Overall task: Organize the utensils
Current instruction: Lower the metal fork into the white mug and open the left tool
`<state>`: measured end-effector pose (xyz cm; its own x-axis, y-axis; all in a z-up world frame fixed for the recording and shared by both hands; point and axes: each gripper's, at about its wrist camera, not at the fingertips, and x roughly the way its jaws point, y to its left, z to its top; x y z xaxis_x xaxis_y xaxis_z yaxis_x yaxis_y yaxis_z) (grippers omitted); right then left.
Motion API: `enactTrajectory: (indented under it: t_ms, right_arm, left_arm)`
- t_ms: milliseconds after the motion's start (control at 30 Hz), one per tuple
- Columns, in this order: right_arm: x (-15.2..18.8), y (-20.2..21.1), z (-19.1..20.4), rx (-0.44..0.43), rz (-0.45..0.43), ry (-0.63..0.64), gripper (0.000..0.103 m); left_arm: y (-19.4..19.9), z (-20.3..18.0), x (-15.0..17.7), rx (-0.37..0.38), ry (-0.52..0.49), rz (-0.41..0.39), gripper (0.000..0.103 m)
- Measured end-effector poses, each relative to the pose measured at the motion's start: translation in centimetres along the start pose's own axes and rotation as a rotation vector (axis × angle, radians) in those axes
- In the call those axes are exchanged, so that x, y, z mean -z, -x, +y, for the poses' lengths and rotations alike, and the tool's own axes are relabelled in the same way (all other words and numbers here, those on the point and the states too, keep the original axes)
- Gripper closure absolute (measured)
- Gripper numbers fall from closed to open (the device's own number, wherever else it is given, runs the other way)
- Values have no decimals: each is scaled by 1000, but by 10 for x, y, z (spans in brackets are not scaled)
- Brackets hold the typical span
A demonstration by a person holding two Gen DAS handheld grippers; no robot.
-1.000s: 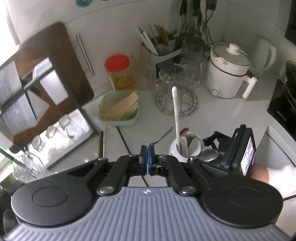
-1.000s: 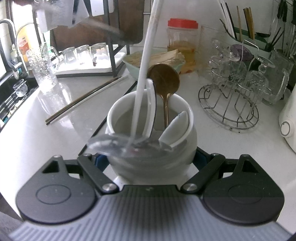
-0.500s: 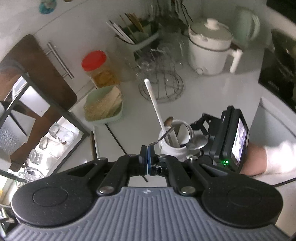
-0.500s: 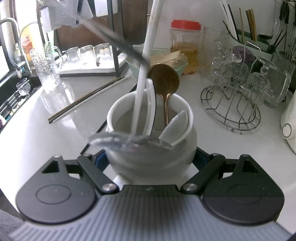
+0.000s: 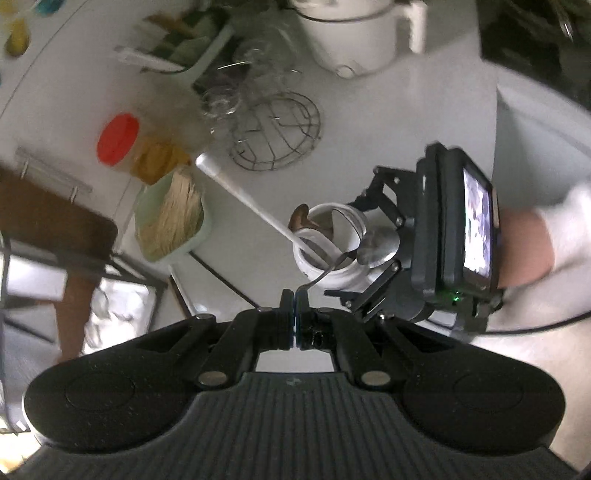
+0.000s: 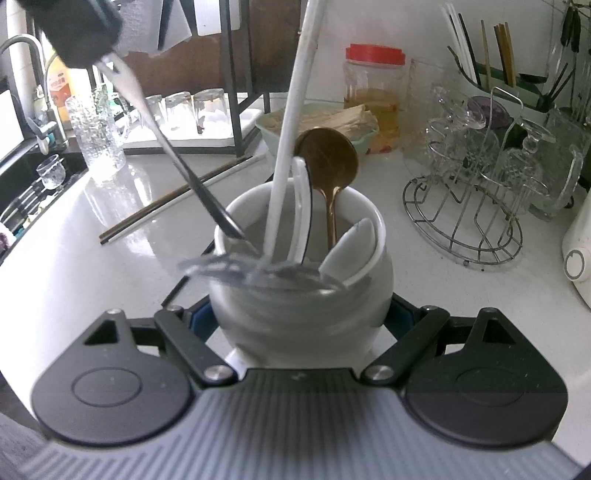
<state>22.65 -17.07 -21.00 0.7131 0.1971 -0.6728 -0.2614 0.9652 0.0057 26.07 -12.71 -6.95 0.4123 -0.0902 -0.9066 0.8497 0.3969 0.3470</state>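
Note:
A white ceramic utensil jar [image 6: 299,306] stands on the white counter, gripped low on both sides by my right gripper [image 6: 299,317]. It holds a long white handle [image 6: 291,122], a gold spoon [image 6: 327,158] and white spoons [image 6: 351,243]. My left gripper [image 5: 294,308] is shut on a metal spoon [image 5: 325,271] whose far end reaches into the jar [image 5: 328,243]. In the right wrist view the spoon [image 6: 177,162] slants down from the upper left into the jar's left rim.
Loose chopsticks [image 6: 177,195] lie on the counter left of the jar. A green bowl of sticks [image 5: 170,218], a red-lidded jar [image 6: 373,92], a wire glass rack [image 6: 476,206], a chopstick holder [image 6: 491,66], a glass shelf [image 6: 184,110] and a white cooker [image 5: 347,33] stand behind.
My left gripper has risen and tilted over the jar, lowering the metal spoon's end into it. The right gripper and jar have stayed put.

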Motion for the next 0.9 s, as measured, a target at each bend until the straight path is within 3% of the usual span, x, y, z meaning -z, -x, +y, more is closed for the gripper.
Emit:
enactTrajectory:
  t_ms: [467, 667, 733, 800, 900]
  right_arm:
    - [0, -2, 1, -15, -24, 14, 12]
    - [2, -1, 0, -14, -35, 11, 12]
    - [2, -1, 0, -13, -39, 10, 12]
    - [3, -1, 1, -12, -44, 11, 12]
    - [4, -1, 1, -12, -51, 11, 11]
  left_arm:
    - [-25, -21, -19, 17, -168, 73, 102]
    - [-21, -17, -23, 6, -130, 71, 101]
    - [-21, -13, -24, -7, -94, 77, 96]
    - [-18, -9, -23, -6, -47, 67, 78]
    - [-14, -4, -17, 2, 32, 38, 72]
